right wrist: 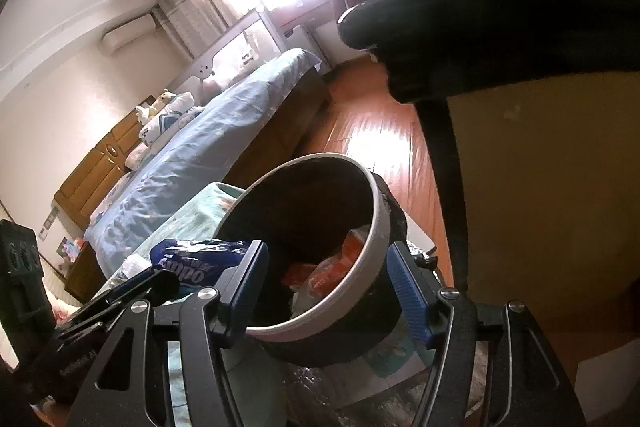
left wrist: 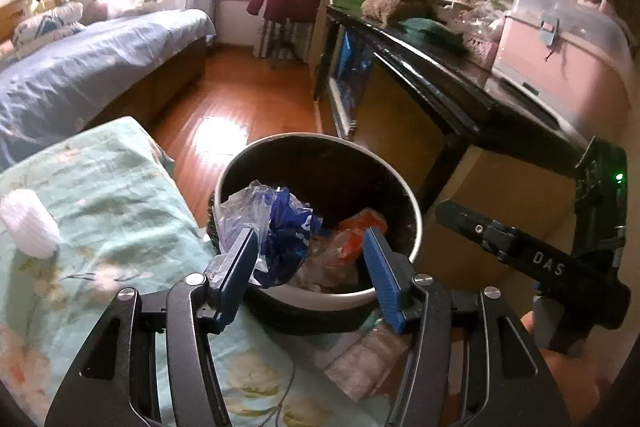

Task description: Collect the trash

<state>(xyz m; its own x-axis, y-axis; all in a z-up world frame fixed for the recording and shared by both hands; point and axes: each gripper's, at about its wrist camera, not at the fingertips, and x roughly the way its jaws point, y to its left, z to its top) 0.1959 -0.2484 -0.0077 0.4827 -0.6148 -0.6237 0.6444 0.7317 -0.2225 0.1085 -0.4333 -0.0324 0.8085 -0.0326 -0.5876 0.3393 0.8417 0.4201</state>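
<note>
The left gripper [left wrist: 310, 263] hovers over the near rim of the trash bin [left wrist: 416, 223], its blue pads apart at a middling width with nothing pressed between them. A crumpled blue and clear plastic bag [left wrist: 276, 219] lies just past its left pad, draped over the bin's left rim, and orange wrappers [left wrist: 356, 231] sit lower inside. The right gripper [right wrist: 326, 275] also faces the bin [right wrist: 380, 223] from the near side, jaws parted and empty, the bin's rim between its fingers but untouched. The bin stands beside a green floral cloth [left wrist: 104, 187], where a white wad [left wrist: 28, 223] rests. Beyond lie the wooden floor [left wrist: 240, 99], a bed with blue bedding [left wrist: 80, 67] on the left and a dark cluttered table [left wrist: 460, 75] on the right
</note>
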